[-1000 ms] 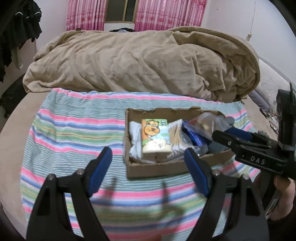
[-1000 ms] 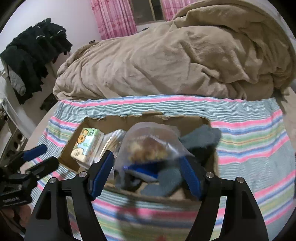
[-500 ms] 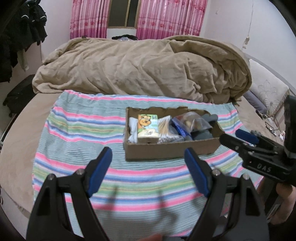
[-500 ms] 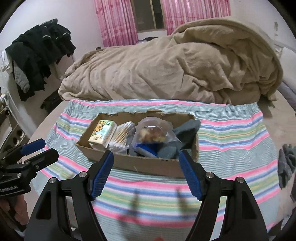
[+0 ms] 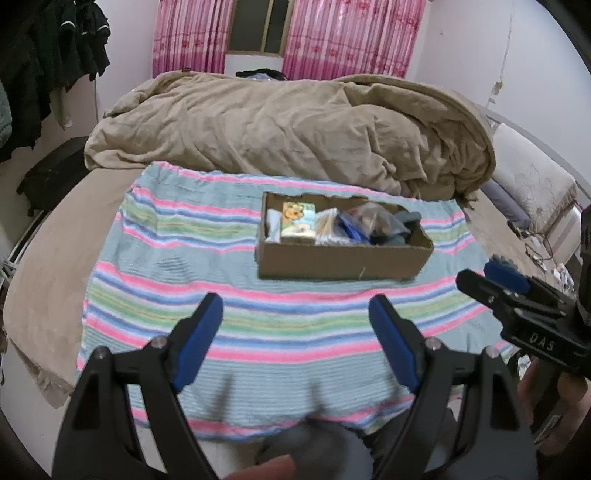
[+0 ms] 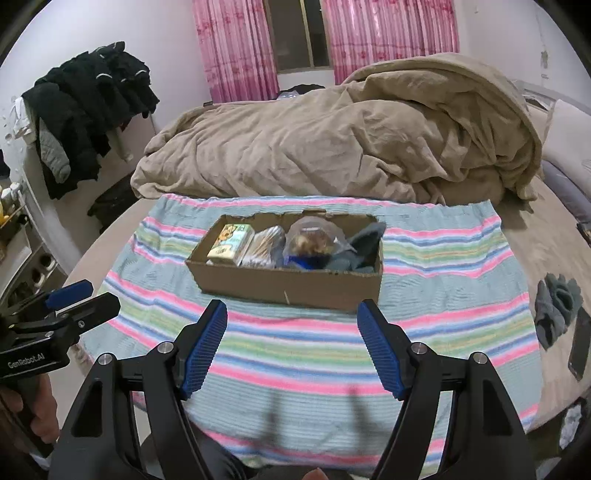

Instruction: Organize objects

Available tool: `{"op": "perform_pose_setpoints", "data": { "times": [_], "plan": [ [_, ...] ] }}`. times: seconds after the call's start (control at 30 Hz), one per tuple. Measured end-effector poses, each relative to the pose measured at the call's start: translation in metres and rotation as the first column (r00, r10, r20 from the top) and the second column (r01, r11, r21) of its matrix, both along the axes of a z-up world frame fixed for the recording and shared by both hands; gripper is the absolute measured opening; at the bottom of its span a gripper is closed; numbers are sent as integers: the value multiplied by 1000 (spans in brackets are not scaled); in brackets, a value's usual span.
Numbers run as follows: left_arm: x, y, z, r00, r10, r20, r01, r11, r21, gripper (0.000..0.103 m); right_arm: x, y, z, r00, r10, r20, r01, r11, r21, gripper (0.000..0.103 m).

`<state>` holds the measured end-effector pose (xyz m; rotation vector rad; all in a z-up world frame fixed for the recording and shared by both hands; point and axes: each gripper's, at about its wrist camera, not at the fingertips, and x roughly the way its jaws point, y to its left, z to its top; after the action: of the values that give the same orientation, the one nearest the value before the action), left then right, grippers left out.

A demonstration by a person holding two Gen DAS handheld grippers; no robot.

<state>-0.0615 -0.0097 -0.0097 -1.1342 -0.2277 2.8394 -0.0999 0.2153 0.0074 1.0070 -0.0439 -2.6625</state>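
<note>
While both claws gape | cardboard box holds tissue pack, plastic bag

Pink curtains flank a dark window (white walls) behind the bed.

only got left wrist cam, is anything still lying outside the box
Observer: Yes. A grey fabric bundle lies on the bed, just off the right edge of the striped towel and well clear of the cardboard box.
Operator: ok and is the right gripper holding something, i only see its side
Observer: No. The right gripper is open with nothing between its fingers, hovering over the towel short of the box.
</note>
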Motion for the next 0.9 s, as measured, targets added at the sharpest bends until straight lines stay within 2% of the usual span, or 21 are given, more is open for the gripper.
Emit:
{"op": "perform_pose_setpoints", "data": {
  "times": [0.1, 0.2, 0.43, 0.9],
  "plan": [
    [11, 4, -1, 1000, -3, -9, 3, 1000, -13, 84, 12, 1, -4, 1000, 1, 3, -1, 1000, -6, 76],
    [20, 10, -6, 1000, -12, -9, 12, 1000, -24, 91, 21, 3, -8, 1000, 0, 12, 0, 1000, -12, 76],
    [27, 14, -15, 1000, -17, 4, 17, 999, -37, 92, 34, 6, -19, 1000, -16, 25, 16, 1000, -4, 76],
    [24, 14, -17, 1000, -5, 1, 5, 999, -40, 93, 31, 14, -24, 999, -37, 33, 37, 999, -5, 76]
  ]
}}
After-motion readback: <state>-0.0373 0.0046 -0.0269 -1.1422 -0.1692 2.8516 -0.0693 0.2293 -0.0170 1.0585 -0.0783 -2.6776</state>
